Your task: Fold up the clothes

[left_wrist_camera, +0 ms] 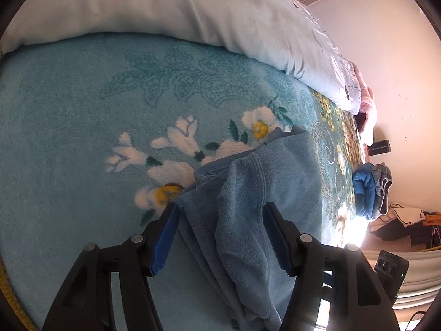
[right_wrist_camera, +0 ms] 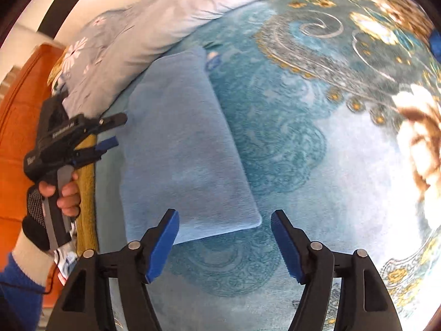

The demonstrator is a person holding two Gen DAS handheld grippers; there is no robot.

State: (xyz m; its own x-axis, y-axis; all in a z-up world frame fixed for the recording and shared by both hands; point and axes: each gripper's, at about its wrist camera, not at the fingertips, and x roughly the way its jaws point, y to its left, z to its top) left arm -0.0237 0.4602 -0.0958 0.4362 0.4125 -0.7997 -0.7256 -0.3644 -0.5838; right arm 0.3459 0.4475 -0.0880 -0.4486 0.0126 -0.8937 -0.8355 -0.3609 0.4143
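Blue garment (right_wrist_camera: 187,149) folded flat on blanket (right_wrist_camera: 289,143), left gripper (left_wrist_camera: 220,215) & right gripper (right_wrist_camera: 224,220) both released, pillow (left_wrist_camera: 165,8) nearby

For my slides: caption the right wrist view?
Open right claw above a folded blue garment on the floral blanket.

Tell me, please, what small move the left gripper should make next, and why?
Probably close the left gripper on the light blue garment: its jaws stand open with a rumpled fold between them, while the right gripper hangs open near the flat end, holding nothing.
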